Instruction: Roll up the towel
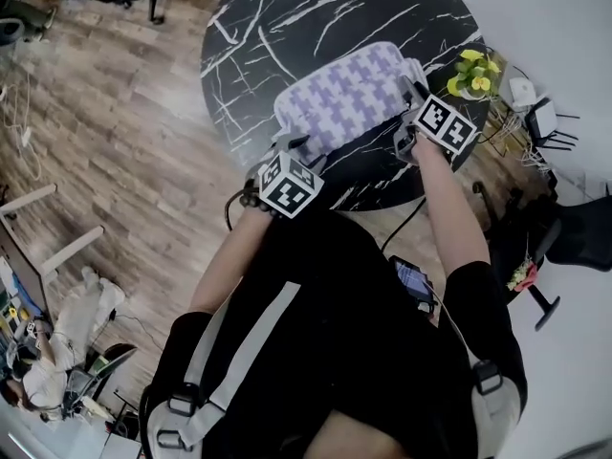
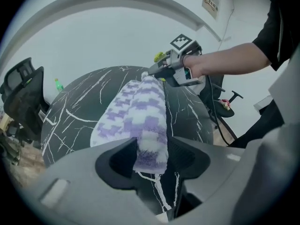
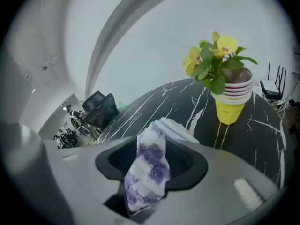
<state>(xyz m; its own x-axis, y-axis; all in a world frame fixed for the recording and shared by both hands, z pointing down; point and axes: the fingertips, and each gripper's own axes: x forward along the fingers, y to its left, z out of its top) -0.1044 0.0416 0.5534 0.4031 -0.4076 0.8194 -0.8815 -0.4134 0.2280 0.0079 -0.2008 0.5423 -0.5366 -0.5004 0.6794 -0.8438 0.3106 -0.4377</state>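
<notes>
Towel [image 1: 349,94], purple-and-white check, lies on the black marble table [image 1: 287,27], towards the person's side. Left gripper [image 2: 151,154]: jaws partly closed, clamped on one near corner. Right gripper [image 3: 149,165]: the same, on the other near corner. A potted yellow flower [image 3: 225,78] stands near the right gripper.

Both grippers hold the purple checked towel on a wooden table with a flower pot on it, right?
No, the table is black with white veins, not wooden; the head view shows it. The left gripper and right gripper do hold the towel, and the flower pot stands there.
</notes>
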